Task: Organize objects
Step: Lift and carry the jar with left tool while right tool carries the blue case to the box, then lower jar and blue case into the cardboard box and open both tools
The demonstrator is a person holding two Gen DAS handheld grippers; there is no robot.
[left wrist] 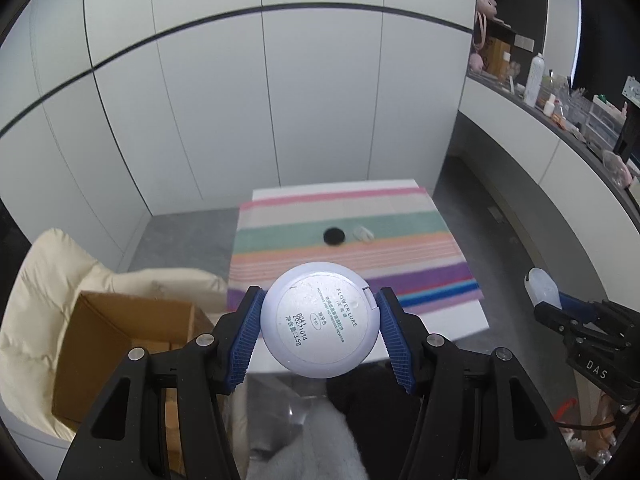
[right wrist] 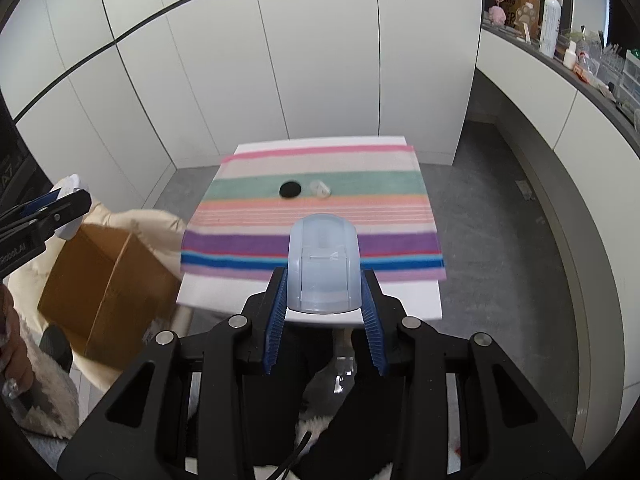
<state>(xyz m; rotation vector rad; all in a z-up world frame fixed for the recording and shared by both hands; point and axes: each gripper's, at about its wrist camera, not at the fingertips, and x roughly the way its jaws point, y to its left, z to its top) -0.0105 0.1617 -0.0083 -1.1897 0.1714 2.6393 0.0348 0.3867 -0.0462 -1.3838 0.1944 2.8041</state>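
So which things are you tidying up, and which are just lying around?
Being tidied:
- round pale lilac powder compact, held in the left tool
- translucent pale blue plastic case, held in the right tool
- small round black lid and small clear plastic piece on the striped cloth

Lying about:
- brown cardboard box
- cream cushion
- cluttered shelf

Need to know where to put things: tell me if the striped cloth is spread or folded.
Spread. The striped cloth lies flat across the white table, all stripes showing, with a black disc on it.
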